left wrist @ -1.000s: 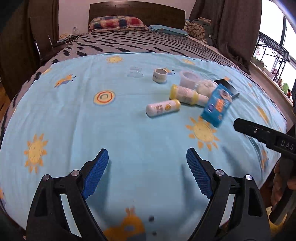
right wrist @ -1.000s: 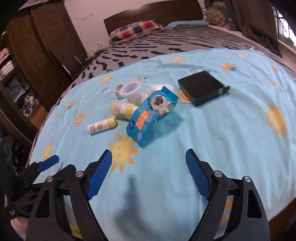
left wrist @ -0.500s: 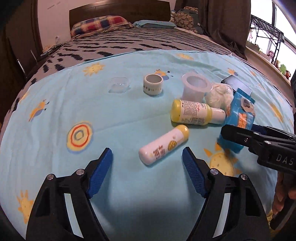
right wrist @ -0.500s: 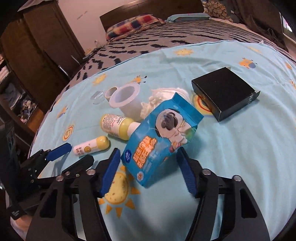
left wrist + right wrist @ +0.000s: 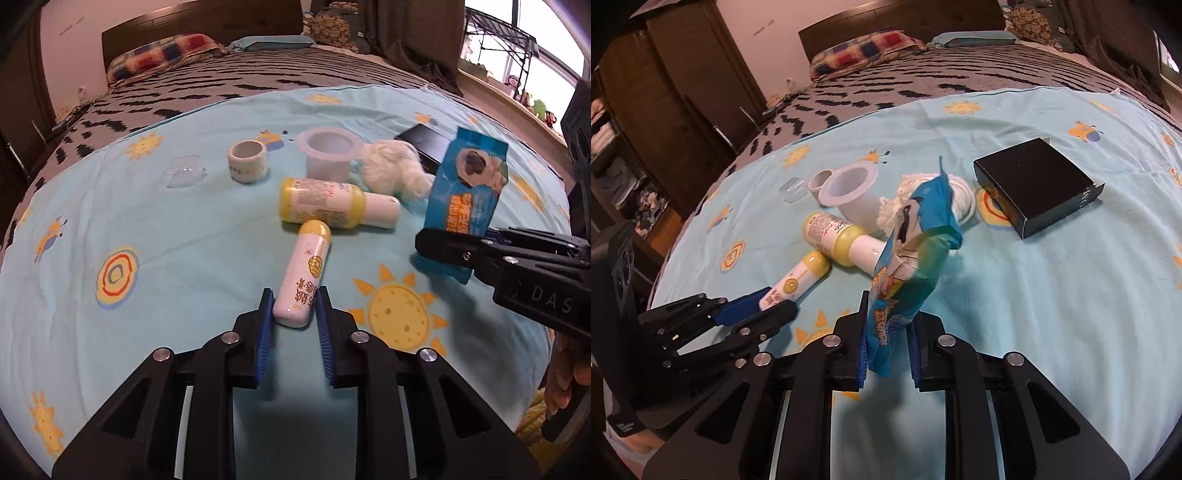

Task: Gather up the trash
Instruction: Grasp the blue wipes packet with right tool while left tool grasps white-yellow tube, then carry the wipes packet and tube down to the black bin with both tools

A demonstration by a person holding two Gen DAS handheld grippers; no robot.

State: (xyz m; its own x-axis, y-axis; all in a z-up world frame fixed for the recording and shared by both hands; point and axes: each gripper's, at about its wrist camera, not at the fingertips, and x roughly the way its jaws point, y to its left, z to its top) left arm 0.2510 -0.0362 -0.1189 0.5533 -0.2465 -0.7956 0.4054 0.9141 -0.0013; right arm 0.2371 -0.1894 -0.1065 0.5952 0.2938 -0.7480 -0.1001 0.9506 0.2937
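Note:
My left gripper [image 5: 294, 306] is shut on the near end of a small white tube with a yellow cap [image 5: 304, 271], which lies on the blue sun-print sheet; the tube also shows in the right wrist view [image 5: 798, 278]. My right gripper [image 5: 888, 332] is shut on a blue wet-wipe pack [image 5: 910, 254] and holds it upright, tilted. The pack also shows in the left wrist view [image 5: 463, 192]. A larger yellow and white bottle [image 5: 332, 203] lies just beyond the tube.
Beyond them lie a white plastic cup [image 5: 328, 153], a tape roll [image 5: 246, 161], a clear plastic lid [image 5: 184, 171] and a white fluffy wad [image 5: 395, 170]. A black box [image 5: 1036, 184] sits to the right. The bed's patterned blanket and pillows are behind.
Both grippers moved forward and closed. The left one closed on the small tube. The right one closed on the wipe pack and raised it upright.

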